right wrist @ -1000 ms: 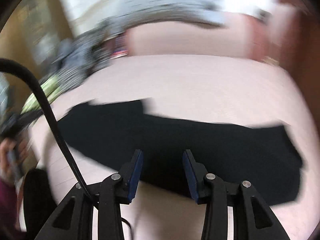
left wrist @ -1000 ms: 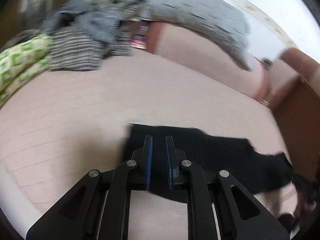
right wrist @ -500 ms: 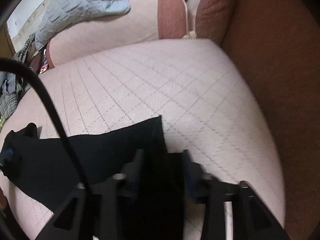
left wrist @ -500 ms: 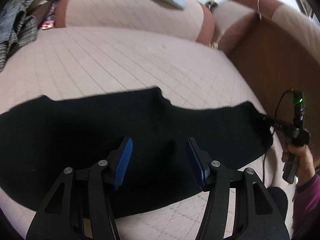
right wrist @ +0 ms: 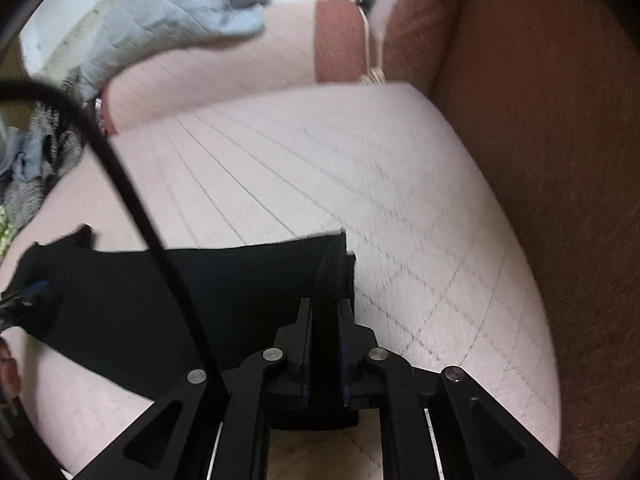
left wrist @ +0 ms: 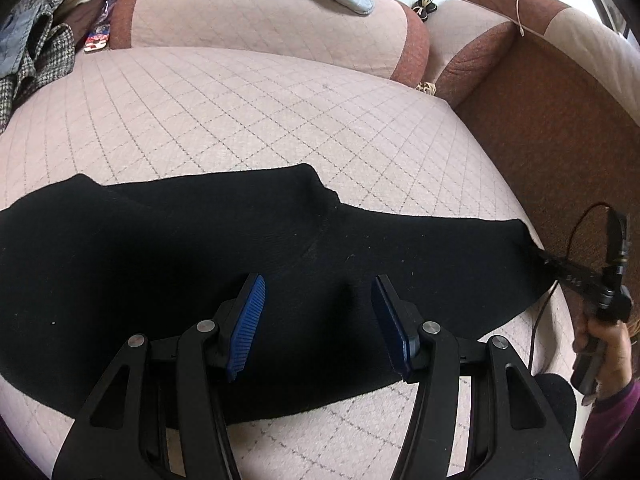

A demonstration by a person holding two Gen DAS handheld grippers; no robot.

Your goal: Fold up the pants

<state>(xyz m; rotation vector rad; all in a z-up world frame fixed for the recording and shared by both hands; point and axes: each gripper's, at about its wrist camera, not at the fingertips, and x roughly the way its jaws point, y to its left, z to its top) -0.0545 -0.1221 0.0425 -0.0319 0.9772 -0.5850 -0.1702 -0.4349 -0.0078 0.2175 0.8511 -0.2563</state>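
Note:
Black pants (left wrist: 168, 264) lie flat across a pink quilted sofa seat (left wrist: 240, 112). My left gripper (left wrist: 318, 312) is open, its blue-padded fingers (left wrist: 248, 320) hovering over the middle of the pants. My right gripper (right wrist: 325, 320) is shut on the right end of the pants (right wrist: 240, 284), with a raised fold of black fabric pinched between the fingers. In the left wrist view the right gripper's body (left wrist: 576, 280) shows at the far right end of the pants, held by a hand.
Brown armrest (left wrist: 560, 128) borders the seat on the right. Pink back cushions (left wrist: 248, 12) with a grey quilted blanket (right wrist: 172, 12) stand behind. A heap of checked and grey clothes (left wrist: 32, 44) lies at the far left. A black cable (right wrist: 132, 200) crosses the right wrist view.
My left gripper opened and moved right from the pants' left end to over their middle. My right gripper moved to the right end and shut on the fabric there.

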